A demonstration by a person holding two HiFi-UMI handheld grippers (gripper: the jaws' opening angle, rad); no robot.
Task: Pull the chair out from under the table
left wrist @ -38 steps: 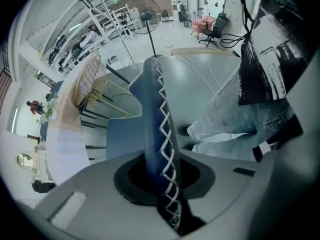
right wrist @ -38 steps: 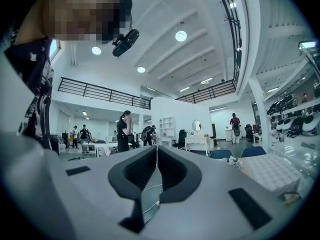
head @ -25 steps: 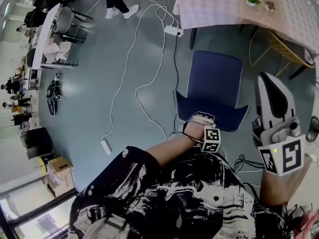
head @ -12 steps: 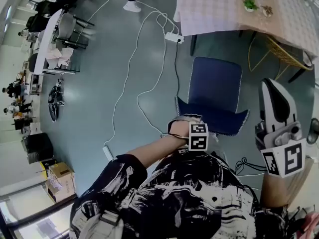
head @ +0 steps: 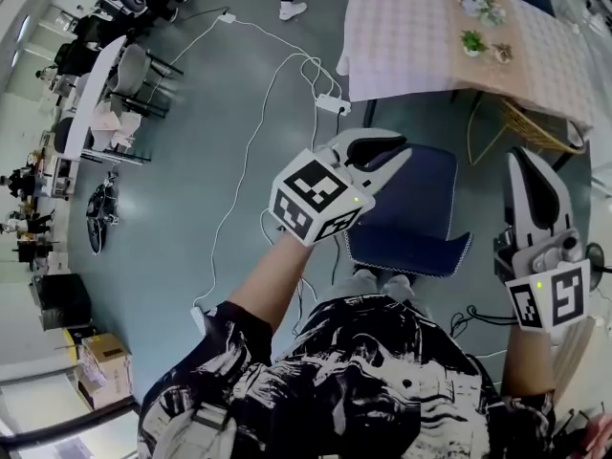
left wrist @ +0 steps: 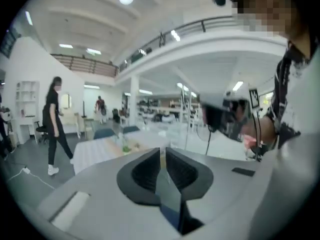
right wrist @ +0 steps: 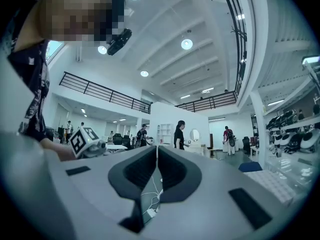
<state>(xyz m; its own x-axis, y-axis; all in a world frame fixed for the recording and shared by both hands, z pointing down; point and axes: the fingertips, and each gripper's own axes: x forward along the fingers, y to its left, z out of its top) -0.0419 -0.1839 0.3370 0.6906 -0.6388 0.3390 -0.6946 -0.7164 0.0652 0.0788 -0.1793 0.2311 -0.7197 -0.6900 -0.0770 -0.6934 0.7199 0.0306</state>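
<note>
Nearest the camera, the person's black-and-white patterned shirt point(head: 363, 381) is filling the bottom of the head view, with both forearms reaching out from it. The right hand-held gripper point(head: 529, 159) is pointing away beside the right edge of the blue chair point(head: 421, 208). Its jaws are lying together with nothing between them. The left hand-held gripper point(head: 390, 151) is hanging raised and overlapping the chair's left part in the head view. Its jaws have just been closing and are sitting together but for a sliver, gripping nothing. The chair is standing on the grey floor point(head: 191, 180) just in front of the person, clear of the table point(head: 411, 36), with a strip of floor showing between them. The table is wearing a checked cloth and carrying small potted plants point(head: 472, 41). Left of it, a white power strip point(head: 330, 106) is trailing cables across the floor. Farther off, a person in black point(left wrist: 52, 126) is walking.
</note>
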